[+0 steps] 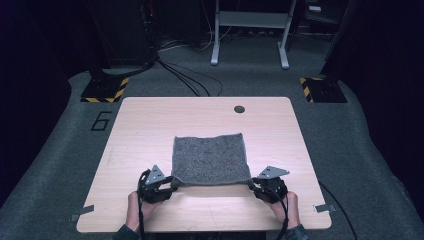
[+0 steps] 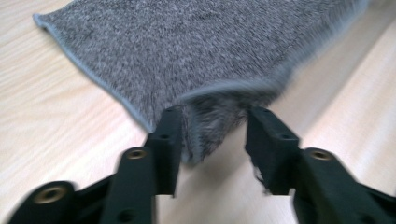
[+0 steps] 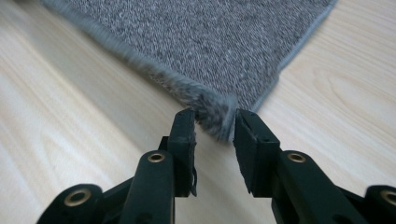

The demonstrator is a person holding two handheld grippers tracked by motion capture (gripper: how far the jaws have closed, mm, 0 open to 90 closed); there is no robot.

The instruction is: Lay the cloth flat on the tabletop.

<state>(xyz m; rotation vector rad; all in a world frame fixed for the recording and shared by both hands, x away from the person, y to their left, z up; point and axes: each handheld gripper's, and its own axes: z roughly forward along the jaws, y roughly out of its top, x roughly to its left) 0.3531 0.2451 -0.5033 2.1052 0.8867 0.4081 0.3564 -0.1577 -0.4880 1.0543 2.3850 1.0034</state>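
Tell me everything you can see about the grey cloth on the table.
The grey cloth is a roughly square, fuzzy, felt-like piece with a stitched hem, lying mostly flat on the wooden table. Its two near corners are lifted slightly, one between the left tongs, one between the right tongs.

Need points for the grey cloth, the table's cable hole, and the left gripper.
cloth point(image 1: 210, 157), high view, middle of its grey top face.
cable hole point(image 1: 239, 109), high view, centre of the dark round hole near the table's far edge.
left gripper point(image 2: 212, 133), left gripper view, midway between its fingertips, at the cloth's near corner.
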